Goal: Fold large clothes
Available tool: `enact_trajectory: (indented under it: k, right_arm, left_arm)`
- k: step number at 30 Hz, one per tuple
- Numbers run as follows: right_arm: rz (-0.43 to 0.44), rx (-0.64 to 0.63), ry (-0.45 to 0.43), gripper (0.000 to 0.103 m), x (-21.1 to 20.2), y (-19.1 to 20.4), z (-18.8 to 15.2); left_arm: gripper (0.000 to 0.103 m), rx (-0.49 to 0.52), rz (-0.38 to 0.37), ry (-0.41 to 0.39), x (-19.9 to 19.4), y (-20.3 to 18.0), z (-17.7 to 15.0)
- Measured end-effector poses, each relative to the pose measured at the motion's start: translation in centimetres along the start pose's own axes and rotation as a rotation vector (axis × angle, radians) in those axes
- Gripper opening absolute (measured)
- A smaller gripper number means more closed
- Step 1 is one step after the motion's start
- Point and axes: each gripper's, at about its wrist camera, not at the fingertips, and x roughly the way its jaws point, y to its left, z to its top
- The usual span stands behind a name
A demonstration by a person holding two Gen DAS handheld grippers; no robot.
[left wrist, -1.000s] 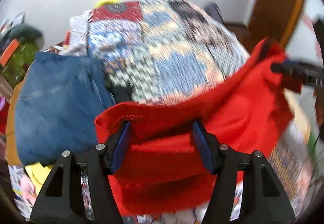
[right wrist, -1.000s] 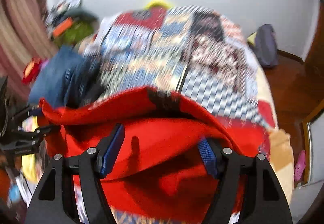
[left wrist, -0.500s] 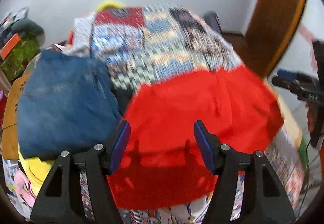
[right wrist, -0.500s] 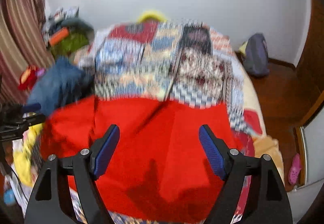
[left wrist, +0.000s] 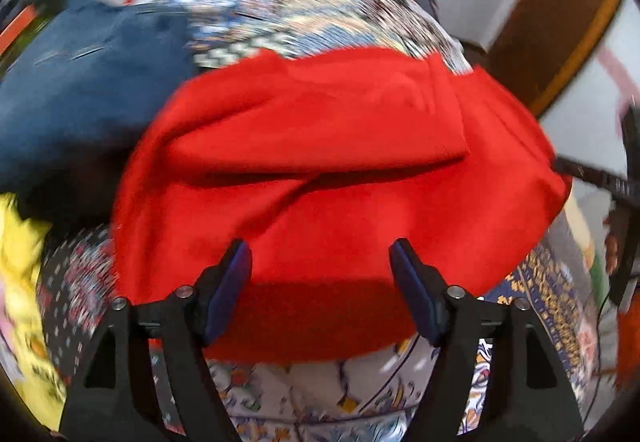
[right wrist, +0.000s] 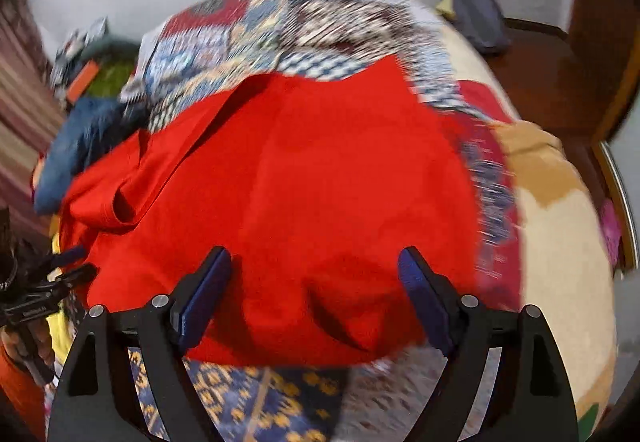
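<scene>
A large red garment [left wrist: 328, 162] lies spread on the patchwork bedspread [left wrist: 304, 2], with a folded layer across its far half. My left gripper [left wrist: 322, 262] hovers over its near edge; the jaws are opening, and the blue pads press on nothing. In the right wrist view the same red garment [right wrist: 304, 182] fills the middle. My right gripper [right wrist: 314, 270] hangs above its near hem, jaws opening, pads apart from the cloth. The left gripper [right wrist: 76, 262] shows at the left edge of that view.
Blue jeans [left wrist: 80, 90] lie left of the red garment, with yellow clothing [left wrist: 20, 242] near them. A wooden door [left wrist: 552, 22] stands at the right. A dark bag [right wrist: 480, 14] sits on the floor by the wall. A beige blanket [right wrist: 560, 222] covers the bed's right side.
Both grippers let go of the red garment, which dropped flat onto the bed. Both jaws widened and both grippers came down closer to the cloth.
</scene>
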Motion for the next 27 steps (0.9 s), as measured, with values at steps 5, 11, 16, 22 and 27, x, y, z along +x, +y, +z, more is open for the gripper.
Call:
enact_trajectory:
  k: [5, 11, 16, 22, 27]
  right_arm:
    - [-0.015, 0.144, -0.027, 0.083, -2.9, -4.6, -1.9]
    - [0.044, 0.317, 0.049, 0.083, -1.0, -7.1, -3.5]
    - [0.149, 0.384, 0.089, 0.083, 1.9, -5.9, -3.1]
    - [0.165, 0.488, 0.049, 0.082, 2.9, -6.2, -2.5]
    - [0.177, 0.528, 0.025, 0.031, 2.9, -7.7, -2.4]
  left_arm:
    - [0.094, -0.187, 0.057, -0.076, -3.2, 4.6, -1.9]
    - [0.096, -0.391, -0.043, 0.008, -1.7, 8.9, -5.2]
    - [0.096, -0.514, -0.230, 0.048, 0.7, 9.3, -6.2]
    - [0.093, -0.599, -0.347, 0.038, 2.9, 8.9, -5.4]
    - [0.049, -0.546, -0.258, -0.023, 2.5, 7.5, -4.6]
